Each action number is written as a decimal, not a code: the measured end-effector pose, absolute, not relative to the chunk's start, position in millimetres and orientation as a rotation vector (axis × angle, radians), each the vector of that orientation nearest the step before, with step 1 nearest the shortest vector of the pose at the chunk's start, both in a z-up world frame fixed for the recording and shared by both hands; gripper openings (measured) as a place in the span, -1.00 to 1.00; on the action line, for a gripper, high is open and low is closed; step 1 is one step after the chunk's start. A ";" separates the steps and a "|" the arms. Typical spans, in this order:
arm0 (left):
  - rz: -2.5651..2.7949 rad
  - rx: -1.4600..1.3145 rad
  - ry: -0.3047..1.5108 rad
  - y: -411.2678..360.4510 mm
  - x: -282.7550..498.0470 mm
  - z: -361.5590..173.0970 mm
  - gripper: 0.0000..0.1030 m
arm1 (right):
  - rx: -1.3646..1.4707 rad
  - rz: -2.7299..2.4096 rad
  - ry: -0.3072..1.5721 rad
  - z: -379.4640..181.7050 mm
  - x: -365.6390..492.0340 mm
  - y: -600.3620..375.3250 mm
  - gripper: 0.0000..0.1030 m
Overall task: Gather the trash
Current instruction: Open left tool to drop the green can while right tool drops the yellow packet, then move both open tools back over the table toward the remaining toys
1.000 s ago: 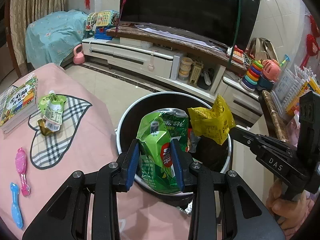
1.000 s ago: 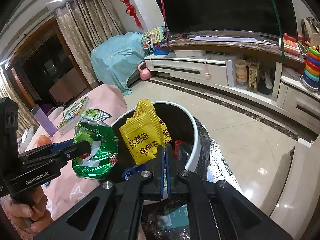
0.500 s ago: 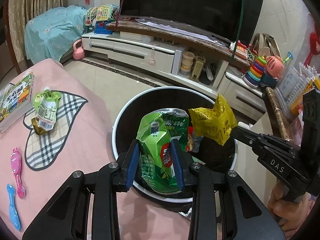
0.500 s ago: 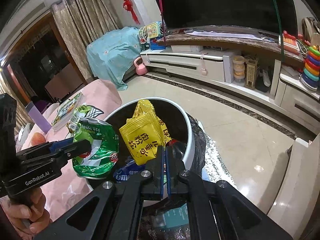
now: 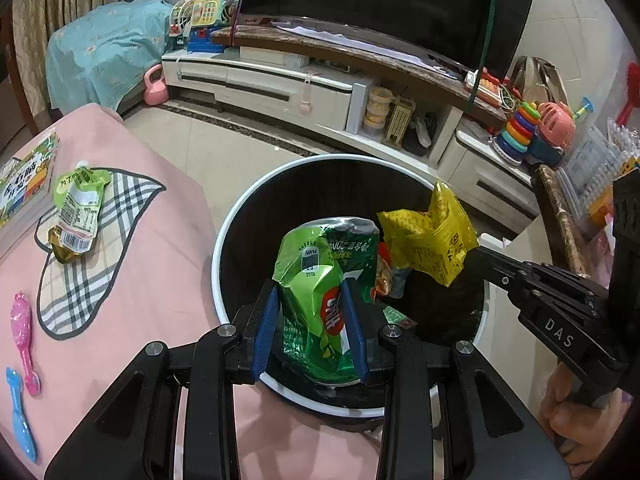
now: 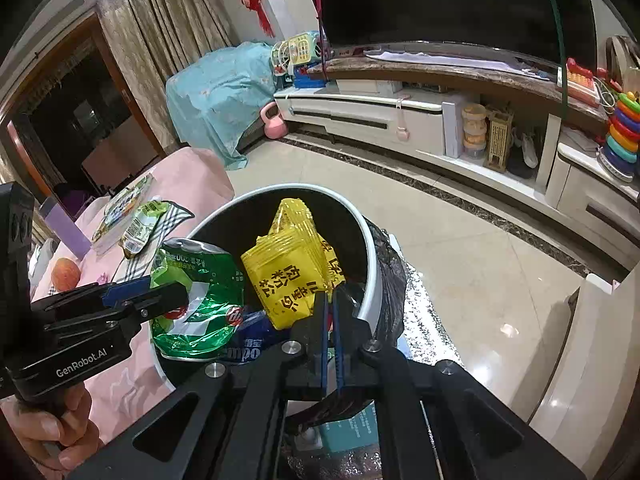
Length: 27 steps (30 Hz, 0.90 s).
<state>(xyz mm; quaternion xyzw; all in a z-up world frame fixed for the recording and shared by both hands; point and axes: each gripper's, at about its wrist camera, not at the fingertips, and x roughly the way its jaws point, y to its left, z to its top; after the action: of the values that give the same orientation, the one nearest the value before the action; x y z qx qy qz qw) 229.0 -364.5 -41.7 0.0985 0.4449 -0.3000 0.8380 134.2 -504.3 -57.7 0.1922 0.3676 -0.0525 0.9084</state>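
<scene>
Over the bin's white rim (image 5: 224,240), left gripper (image 5: 312,332) clamps the green bag (image 5: 316,280); right gripper (image 6: 330,308) pinches the yellow packet (image 6: 288,280)

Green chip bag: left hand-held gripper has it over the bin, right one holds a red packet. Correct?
Not quite: the right hand-held gripper holds a yellow packet, as the right wrist view shows. The left hand-held gripper does hold the green chip bag over the bin.

pink table (image 5: 152,264) w/ pouch (image 5: 78,212), book (image 5: 24,184), mat (image 5: 92,264).
</scene>
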 end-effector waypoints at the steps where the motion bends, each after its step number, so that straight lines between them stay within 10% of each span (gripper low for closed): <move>1: -0.636 0.208 0.947 -364.7 229.7 -42.6 -0.41 | 0.397 -0.110 0.761 -57.8 134.9 -504.0 -0.88; 11: -0.629 0.158 0.933 -349.2 221.8 -34.4 0.16 | 0.434 -0.101 0.731 -51.5 129.0 -505.3 -0.40; 15: -0.592 0.106 0.919 -320.7 212.3 -32.9 0.44 | 0.453 -0.088 0.692 -46.3 121.4 -502.3 0.42; 27: -0.398 -0.017 0.859 -190.3 171.6 -35.7 0.56 | 0.497 -0.020 0.589 -33.2 93.2 -451.0 0.78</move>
<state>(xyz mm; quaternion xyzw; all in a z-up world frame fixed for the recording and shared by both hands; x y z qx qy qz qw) 171.6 -190.3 -35.7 -0.0081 0.4136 -0.1915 0.8901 93.2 -451.0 -33.2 0.2424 0.2872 -0.0099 0.9266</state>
